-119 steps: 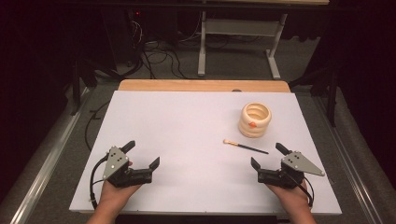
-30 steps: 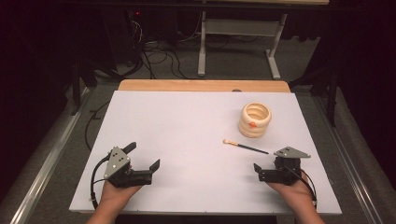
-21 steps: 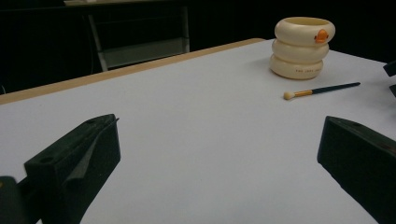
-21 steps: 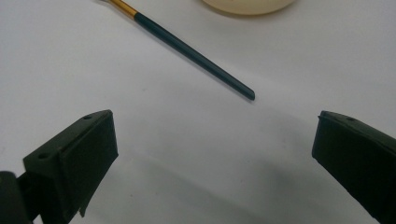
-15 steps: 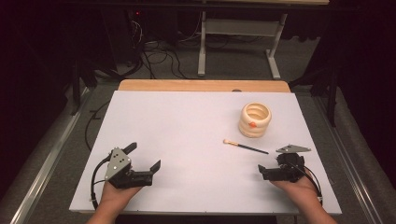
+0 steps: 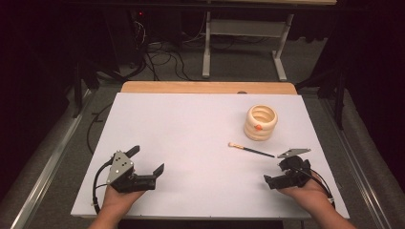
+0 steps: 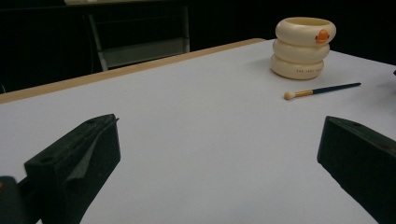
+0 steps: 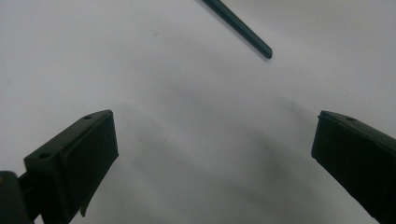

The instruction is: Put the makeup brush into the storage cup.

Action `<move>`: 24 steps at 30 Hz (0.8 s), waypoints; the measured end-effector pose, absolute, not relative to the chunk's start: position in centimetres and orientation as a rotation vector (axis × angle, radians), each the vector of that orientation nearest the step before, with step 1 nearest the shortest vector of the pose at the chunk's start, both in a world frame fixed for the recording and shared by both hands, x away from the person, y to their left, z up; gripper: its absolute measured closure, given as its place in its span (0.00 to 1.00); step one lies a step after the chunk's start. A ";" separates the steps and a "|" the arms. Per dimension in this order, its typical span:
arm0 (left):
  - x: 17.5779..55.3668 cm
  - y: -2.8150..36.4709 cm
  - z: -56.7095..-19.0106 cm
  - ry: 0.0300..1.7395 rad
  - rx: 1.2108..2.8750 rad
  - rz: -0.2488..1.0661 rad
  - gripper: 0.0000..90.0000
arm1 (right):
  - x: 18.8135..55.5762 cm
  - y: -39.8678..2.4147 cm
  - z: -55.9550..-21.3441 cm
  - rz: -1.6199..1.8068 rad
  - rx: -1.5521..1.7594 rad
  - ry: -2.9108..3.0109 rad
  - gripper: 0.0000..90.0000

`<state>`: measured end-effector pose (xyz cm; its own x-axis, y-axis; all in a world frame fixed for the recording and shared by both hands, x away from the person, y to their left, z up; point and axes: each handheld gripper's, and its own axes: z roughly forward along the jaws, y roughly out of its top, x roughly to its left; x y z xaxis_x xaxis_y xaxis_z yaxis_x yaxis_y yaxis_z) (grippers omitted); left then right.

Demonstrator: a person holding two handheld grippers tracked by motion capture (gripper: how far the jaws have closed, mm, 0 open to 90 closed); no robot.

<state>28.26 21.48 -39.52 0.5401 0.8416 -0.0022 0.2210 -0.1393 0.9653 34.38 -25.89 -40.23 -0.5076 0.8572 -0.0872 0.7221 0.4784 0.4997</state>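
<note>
Nothing has been picked up yet. The thin dark-handled brush with the pale tip lies flat on the white counter, untouched, and all of the work with it is left to do.

The right claw sits at about five o'clock on the counter, tilted down toward the surface, its jaws wide apart and empty. In the right gripper view the dark handle end of the brush shows just ahead of the gap between those jaws, near but not between them, so I judge this to be the approach before a grasp. The left claw rests at about seven o'clock, well apart from the brush, jaws likewise spread with nothing held.

The brush lies right of centre, at roughly four o'clock, its pale tip pointing toward the counter's middle and its handle toward the right claw. It is slim and straight, with a light band between tip and handle. Just beyond it, at about two o'clock, stands the cream cup shaped like three stacked rings with a small orange mark, upright and apart from the brush. The likely remaining step is closing on the handle and lifting it, perhaps into that cup.
</note>
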 end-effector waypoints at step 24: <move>28.3 21.4 -39.6 0.900 1.672 0.684 0.00 | 35.0 -25.3 -38.9 0.346 1.226 2.592 0.02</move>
<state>28.26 21.37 -39.57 0.5502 0.8350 0.0003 0.2235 -0.1476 0.9635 34.99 -25.29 -38.90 -0.6136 0.7797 -0.1249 0.7196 0.6173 0.3181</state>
